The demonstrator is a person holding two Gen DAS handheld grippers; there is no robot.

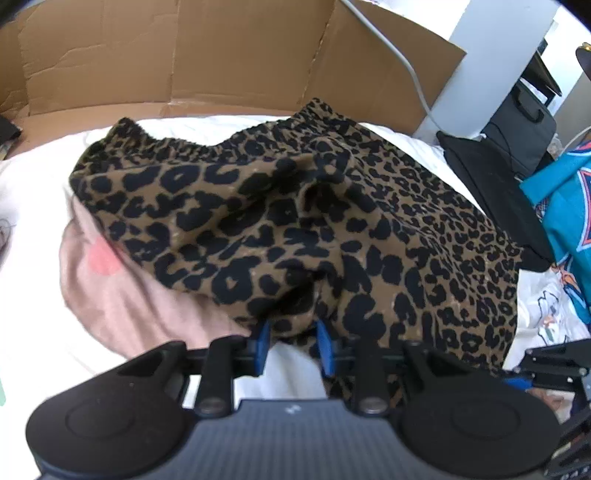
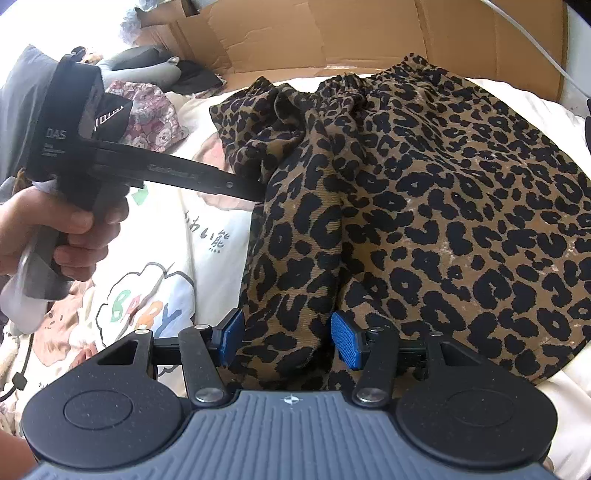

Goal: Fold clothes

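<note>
Leftmost, in the right wrist view, a hand [image 2: 62, 236] holds the black handle of the left gripper [image 2: 255, 192], whose long fingers reach to the left edge of the brown-and-black leopard-print garment with a gathered elastic waistband [image 2: 424, 192]. Its tips vanish behind the cloth there. In its own view the left gripper [image 1: 291, 345] has blue pads [image 1: 263, 341] standing somewhat apart, with a bunched fold of the leopard-print garment [image 1: 295, 221] lying between them; whether they actually pinch it I cannot tell.

Under that edge lies a pale pink cloth with a coral patch [image 1: 122, 291], on a white printed bedsheet [image 2: 207, 236].

Further right, the right gripper [image 2: 288, 338] straddles a long vertical ridge of the leopard fabric near its bottom hem, jaws open, the blue pads [image 2: 345, 341] flanking the ridge without squeezing it. The garment sprawls across the bed, waistband at the far end near the brown cardboard panels [image 2: 332, 33], its left portion doubled over into that ridge, its right portion fairly flat.

My judgement: a lengthwise fold is in hand. Next, both tools need a firm hold on the left edge and hem, so the layers can travel across evenly rather than bunching.
</note>
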